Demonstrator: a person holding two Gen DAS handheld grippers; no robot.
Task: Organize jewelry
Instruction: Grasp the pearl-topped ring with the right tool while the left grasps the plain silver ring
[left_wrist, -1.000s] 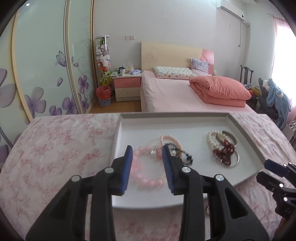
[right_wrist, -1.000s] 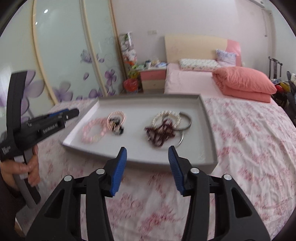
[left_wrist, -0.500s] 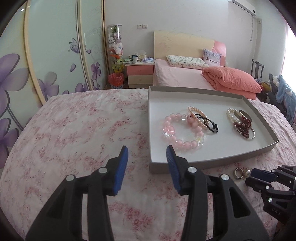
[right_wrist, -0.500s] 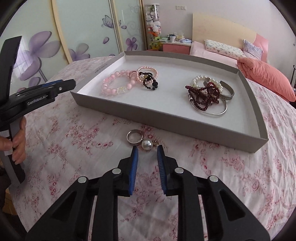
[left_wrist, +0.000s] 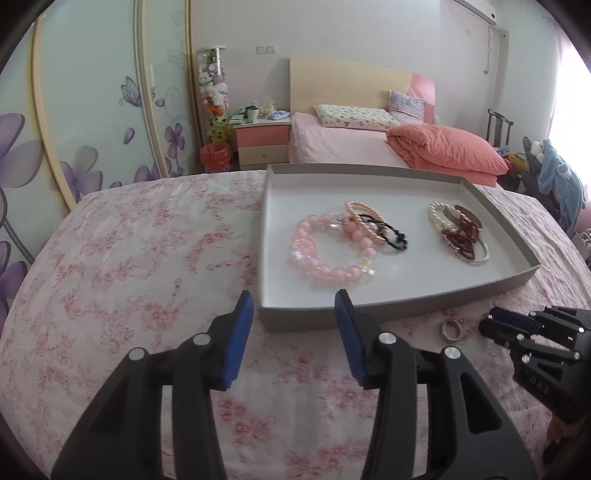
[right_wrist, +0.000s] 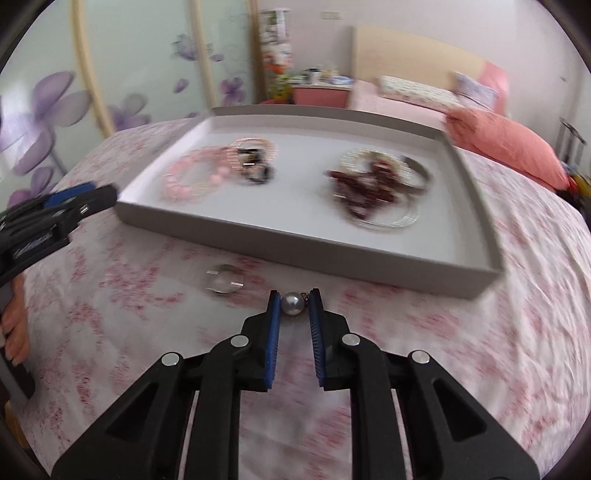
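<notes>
While the left gripper (left_wrist: 293, 314) gapes empty, right gripper (right_wrist: 293, 304) pinched on pearl earring (right_wrist: 292, 304).

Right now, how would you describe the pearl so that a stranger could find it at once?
Find the grey tray on the floral cloth. On the cloth before its near wall lie two small pieces: a ring and, to its right, the pearl, between the fingers of the right gripper. It is a solid, grey-white ball, not a hoop.
</notes>
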